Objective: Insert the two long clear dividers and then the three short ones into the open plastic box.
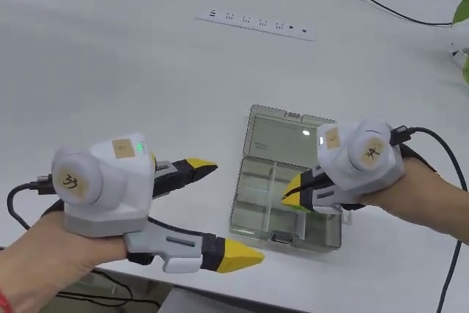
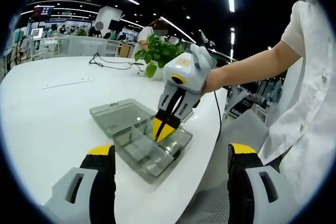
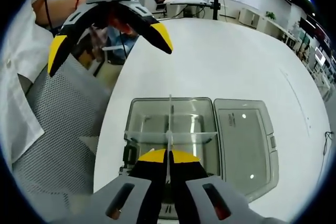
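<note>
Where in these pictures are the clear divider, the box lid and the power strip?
clear divider [image 3: 169, 115]: right gripper view, thin upright edge.
box lid [image 3: 244, 135]: right gripper view, inner face.
power strip [image 1: 256, 24]: head view, middle of top.

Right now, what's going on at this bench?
A person is fitting dividers into the open plastic box on the white table. The right hand-held gripper is shut on a thin clear divider, holding it upright in the tray, where it crosses another divider standing there. The left hand-held gripper is open and empty, held beside the box.
</note>
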Action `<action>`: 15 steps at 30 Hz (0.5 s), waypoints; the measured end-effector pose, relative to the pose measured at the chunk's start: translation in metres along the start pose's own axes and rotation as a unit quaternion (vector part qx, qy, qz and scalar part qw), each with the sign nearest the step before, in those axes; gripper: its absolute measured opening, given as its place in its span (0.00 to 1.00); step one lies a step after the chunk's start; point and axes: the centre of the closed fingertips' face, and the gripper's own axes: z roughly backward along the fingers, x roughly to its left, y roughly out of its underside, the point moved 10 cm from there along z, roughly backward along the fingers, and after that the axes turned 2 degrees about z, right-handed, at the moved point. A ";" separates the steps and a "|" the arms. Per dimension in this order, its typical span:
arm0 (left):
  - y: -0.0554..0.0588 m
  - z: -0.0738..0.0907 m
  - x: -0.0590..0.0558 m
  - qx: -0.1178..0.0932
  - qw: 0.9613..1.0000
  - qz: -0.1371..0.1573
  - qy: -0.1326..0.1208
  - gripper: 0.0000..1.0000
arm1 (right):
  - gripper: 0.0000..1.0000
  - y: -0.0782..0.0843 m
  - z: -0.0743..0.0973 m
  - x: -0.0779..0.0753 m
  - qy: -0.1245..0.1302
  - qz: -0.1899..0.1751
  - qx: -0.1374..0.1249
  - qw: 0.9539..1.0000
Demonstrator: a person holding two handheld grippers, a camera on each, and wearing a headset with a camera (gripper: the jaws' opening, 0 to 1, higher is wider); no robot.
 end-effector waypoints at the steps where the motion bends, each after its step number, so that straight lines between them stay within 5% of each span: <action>1: 0.000 0.000 0.000 0.000 1.000 0.000 0.000 0.90 | 0.04 0.000 0.000 0.000 0.001 -0.003 -0.001 1.000; 15: 0.000 0.003 -0.002 0.002 1.000 -0.004 -0.002 0.90 | 0.14 -0.001 0.040 -0.003 0.031 -0.074 -0.080 0.994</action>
